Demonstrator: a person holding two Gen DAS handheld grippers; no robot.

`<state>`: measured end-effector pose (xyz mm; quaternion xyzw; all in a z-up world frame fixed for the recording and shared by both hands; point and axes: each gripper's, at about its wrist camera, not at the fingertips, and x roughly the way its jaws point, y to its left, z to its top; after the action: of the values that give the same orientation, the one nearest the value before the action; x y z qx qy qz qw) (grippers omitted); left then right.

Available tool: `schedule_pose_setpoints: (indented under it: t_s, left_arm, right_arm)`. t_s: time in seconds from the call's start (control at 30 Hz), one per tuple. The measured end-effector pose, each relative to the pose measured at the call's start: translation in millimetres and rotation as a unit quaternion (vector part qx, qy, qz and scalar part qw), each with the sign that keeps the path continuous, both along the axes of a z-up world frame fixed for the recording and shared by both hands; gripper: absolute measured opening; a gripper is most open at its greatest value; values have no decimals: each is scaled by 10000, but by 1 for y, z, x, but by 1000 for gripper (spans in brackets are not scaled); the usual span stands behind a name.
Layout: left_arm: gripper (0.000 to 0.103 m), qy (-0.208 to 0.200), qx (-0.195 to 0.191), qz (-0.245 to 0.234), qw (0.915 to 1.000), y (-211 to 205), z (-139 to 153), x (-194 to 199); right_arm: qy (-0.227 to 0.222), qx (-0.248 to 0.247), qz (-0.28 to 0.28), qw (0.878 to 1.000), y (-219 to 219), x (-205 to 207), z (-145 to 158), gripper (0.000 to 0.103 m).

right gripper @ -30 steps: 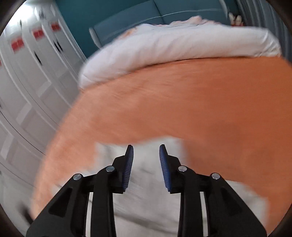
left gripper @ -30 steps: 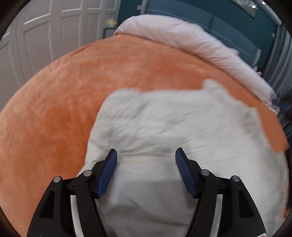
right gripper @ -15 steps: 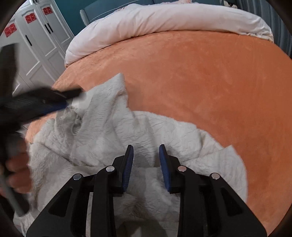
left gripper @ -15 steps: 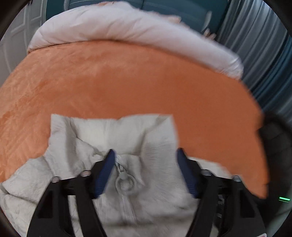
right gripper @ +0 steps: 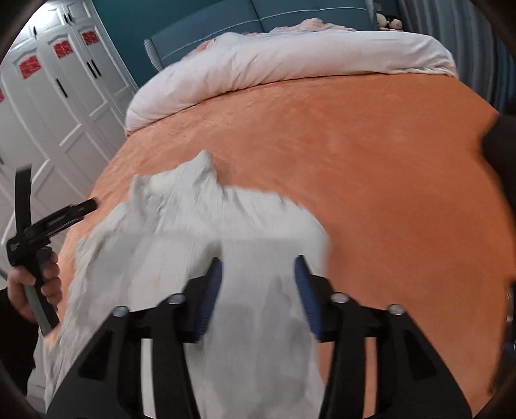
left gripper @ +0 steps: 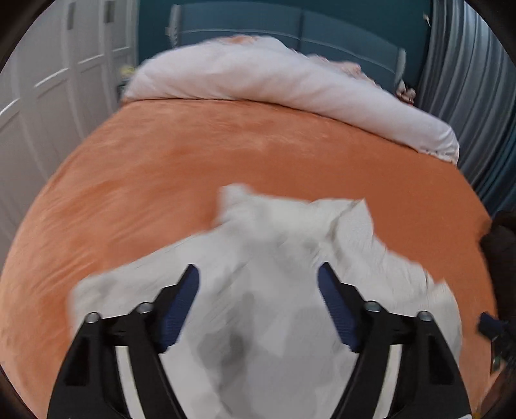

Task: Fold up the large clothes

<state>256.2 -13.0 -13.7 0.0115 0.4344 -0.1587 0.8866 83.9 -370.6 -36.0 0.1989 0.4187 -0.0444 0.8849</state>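
A large, crumpled pale grey garment (left gripper: 274, 258) lies on the near part of the orange bedspread (left gripper: 161, 167). It also shows in the right wrist view (right gripper: 180, 219), bunched and blurred. My left gripper (left gripper: 258, 274) is open and empty above the garment's near part. My right gripper (right gripper: 258, 267) is open and empty above the garment's right side. The left gripper's handle and the hand that holds it (right gripper: 35, 245) show at the left edge of the right wrist view.
A rolled white duvet (left gripper: 274, 80) lies across the head of the bed, in front of a teal headboard (left gripper: 290, 29). White wardrobe doors (right gripper: 64, 80) stand to the left. Grey curtains (left gripper: 467, 80) hang on the right. A dark object (left gripper: 500, 238) sits at the bed's right edge.
The right gripper's jaws have opened wider. Both grippers have shifted over the garment, which looks more bunched. The left gripper stays open.
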Motion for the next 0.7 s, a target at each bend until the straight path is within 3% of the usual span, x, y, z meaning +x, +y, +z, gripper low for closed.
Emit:
schedule_pose_setpoints:
  t_s: [0.07, 0.17, 0.33, 0.43, 0.53, 0.7]
  left_arm:
    - [81, 154, -41, 172, 9997, 47, 5, -36]
    - [81, 743, -115, 653, 9950, 139, 0, -107]
    - [81, 1658, -422, 1259, 9772, 235, -14, -224]
    - [81, 2113, -813, 1293, 9654, 255, -24, -268]
    - [81, 2384, -849, 1160, 9605, 252, -38, -296]
    - [81, 2298, -762, 755, 9673, 242, -42, -321]
  right_arm:
    - [141, 240, 50, 9996, -5, -61, 6, 53]
    - [506, 316, 46, 9982, -1, -139, 3, 61]
    - [1139, 837, 104, 9899, 31, -243, -16, 64]
    - [1231, 1134, 231, 9856, 52, -272, -25, 67]
    - [1384, 1213, 516, 9816, 77, -283, -37, 67]
    - [1268, 1208, 613, 9826, 92, -299, -44, 70]
